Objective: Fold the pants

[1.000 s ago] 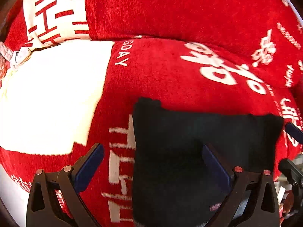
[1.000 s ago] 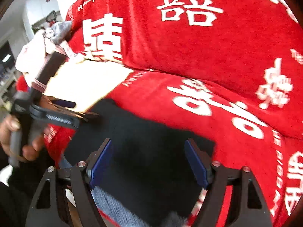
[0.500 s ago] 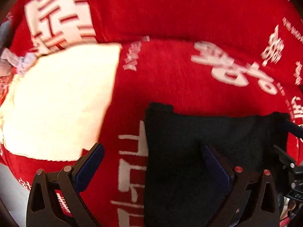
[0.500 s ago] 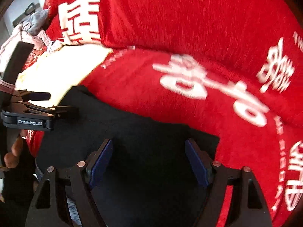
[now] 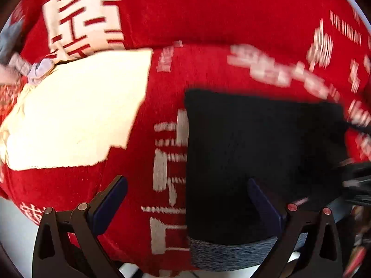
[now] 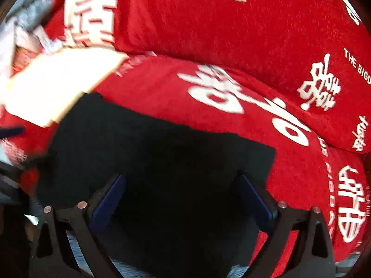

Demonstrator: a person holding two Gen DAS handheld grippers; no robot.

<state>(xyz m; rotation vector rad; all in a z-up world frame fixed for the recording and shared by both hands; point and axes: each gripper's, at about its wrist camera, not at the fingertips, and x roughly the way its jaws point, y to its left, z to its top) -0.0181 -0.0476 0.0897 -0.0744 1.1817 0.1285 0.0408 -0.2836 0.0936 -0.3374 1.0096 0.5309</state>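
Note:
The folded black pants (image 5: 255,157) lie flat on the red sofa seat, a grey band (image 5: 231,254) showing at their near edge. My left gripper (image 5: 186,199) is open above the pants' left edge, one finger over the black cloth and the other over the red cover. In the right wrist view the pants (image 6: 174,153) fill the lower middle. My right gripper (image 6: 182,197) hovers low over them with its jaws opening wide; the cloth lies under and between the fingers, and the pads do not press on it.
A red sofa cover (image 5: 208,74) with white characters spreads over the seat and back cushion (image 6: 231,27). A cream folded cloth (image 5: 76,115) lies left of the pants. Grey and pink clothes (image 5: 14,64) are bunched at the far left.
My left gripper has slid left, so the pants now sit further right in its view. My right gripper has dropped closer to the pants and its fingers have spread wider.

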